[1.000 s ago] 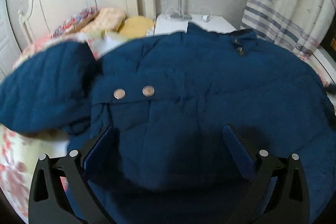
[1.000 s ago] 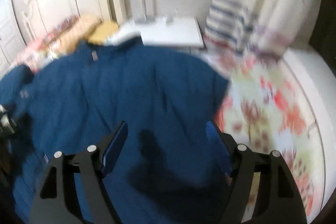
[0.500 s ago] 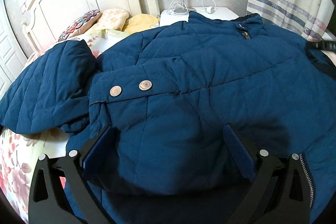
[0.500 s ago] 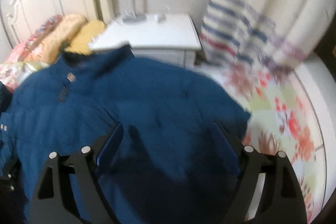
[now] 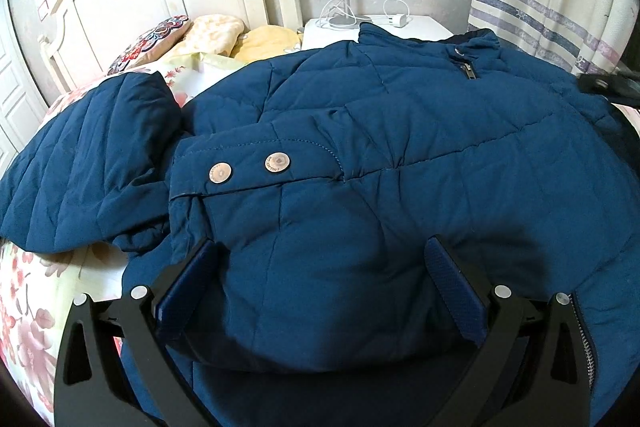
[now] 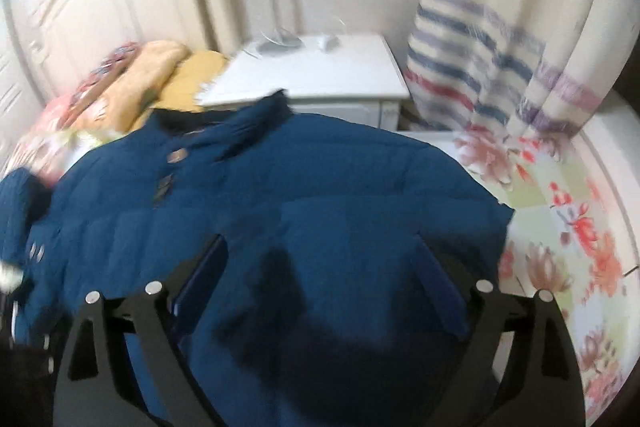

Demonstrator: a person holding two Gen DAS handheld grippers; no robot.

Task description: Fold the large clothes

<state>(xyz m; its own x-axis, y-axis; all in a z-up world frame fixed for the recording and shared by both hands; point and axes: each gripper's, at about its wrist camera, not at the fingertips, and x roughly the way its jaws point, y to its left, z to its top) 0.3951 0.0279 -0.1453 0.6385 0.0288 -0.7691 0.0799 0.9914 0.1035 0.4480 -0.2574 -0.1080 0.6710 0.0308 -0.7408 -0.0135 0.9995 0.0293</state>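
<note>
- Bed (image 5: 24, 307) with floral sheet carried the whole job; white headboard behind, pillows at its foot.
- Blue quilted jacket (image 5: 380, 155) lay spread across the bed, collar toward the white nightstand (image 6: 320, 75), one sleeve (image 5: 80, 163) thrown out to the left.
- Left hand-held gripper (image 5: 320, 287): I saw its jaws wide apart, a puffed fold of jacket hem bulging between them; whether the pads pressed it I could not tell.
- Right hand-held gripper (image 6: 320, 287): jaws had just been opening, stood wide over the jacket body, frame blurred.
- Two metal snaps (image 5: 248, 167) on the pocket flap.
</note>
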